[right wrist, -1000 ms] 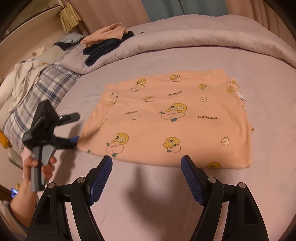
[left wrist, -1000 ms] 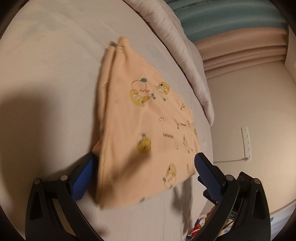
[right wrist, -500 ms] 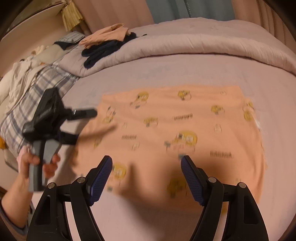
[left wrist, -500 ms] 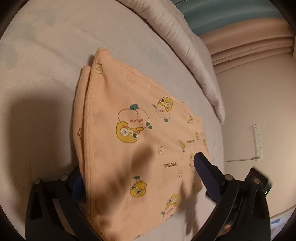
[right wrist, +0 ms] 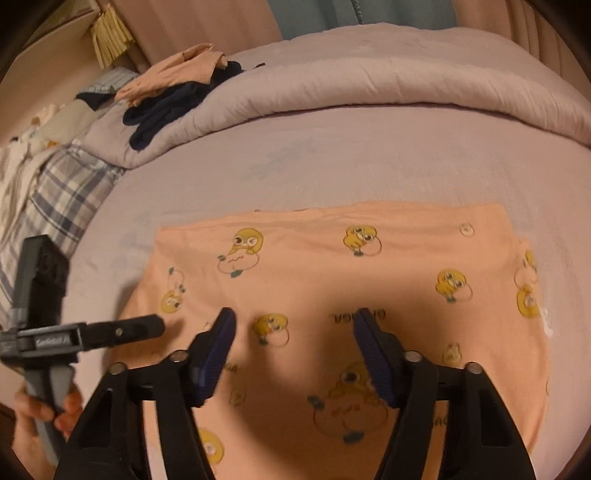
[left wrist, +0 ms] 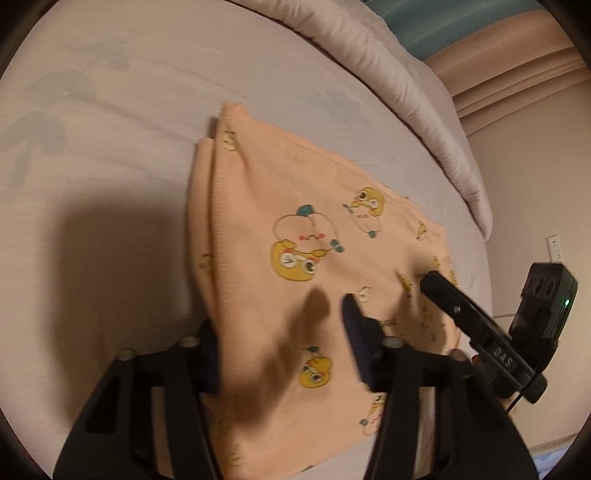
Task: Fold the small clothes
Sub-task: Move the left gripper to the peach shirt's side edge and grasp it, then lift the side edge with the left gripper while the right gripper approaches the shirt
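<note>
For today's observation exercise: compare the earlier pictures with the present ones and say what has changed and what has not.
Both hand-held grippers moved in over the orange garment. The left hand-held gripper has been closing its jaws at the garment's edge; the right hand-held gripper narrowed too, with nothing visibly pinched. The garment stayed folded flat on the bed.

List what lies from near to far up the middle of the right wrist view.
right gripper → peach printed garment → bare bedsheet → rolled duvet → curtain.
</note>
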Demonstrator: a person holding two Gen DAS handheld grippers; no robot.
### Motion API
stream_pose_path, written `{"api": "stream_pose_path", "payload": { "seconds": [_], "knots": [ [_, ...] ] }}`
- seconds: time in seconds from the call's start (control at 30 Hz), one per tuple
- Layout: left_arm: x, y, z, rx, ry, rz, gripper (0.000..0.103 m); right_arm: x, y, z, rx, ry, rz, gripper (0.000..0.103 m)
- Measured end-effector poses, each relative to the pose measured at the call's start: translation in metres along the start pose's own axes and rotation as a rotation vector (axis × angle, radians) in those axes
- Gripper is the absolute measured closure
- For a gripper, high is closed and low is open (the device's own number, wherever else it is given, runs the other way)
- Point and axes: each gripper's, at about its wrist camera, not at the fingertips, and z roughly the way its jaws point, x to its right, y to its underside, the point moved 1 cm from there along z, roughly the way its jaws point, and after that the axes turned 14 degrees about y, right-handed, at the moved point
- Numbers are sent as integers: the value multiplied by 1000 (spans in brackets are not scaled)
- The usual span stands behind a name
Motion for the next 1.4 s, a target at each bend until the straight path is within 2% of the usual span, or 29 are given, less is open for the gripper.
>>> {"api": "stream_pose_path", "payload": {
  "seconds": [0.13,0.17,0.37,0.57,0.73,0.8,0.97,1.2,1.4],
  "knots": [
    [-7,-1,-2,11,-7,-36,72,-8,-2,24,-50,64,-60,52],
    [-8,-1,-3,10,-19,-37,76,-9,-2,26,-45,77,-75,53],
    [-1,0,-4,-2,-51,-16,77,-17,-8,20,-71,138,-122,53],
    [7,0,-7,-3,-58,6,83,-22,8,-18,-10,101,-171,53],
    [11,2,-11,3,-56,9,88,-23,30,-36,-6,70,-199,53],
    [14,2,-12,6,-59,13,88,-27,40,-34,-24,65,-231,53],
    [19,7,-16,5,-53,19,88,-40,57,-15,-58,118,-325,53],
    [29,9,-20,11,-53,36,88,-35,64,-25,-102,80,-319,53],
    [32,10,-20,12,-59,37,88,-30,47,-47,-14,18,-252,53]
  ]
}}
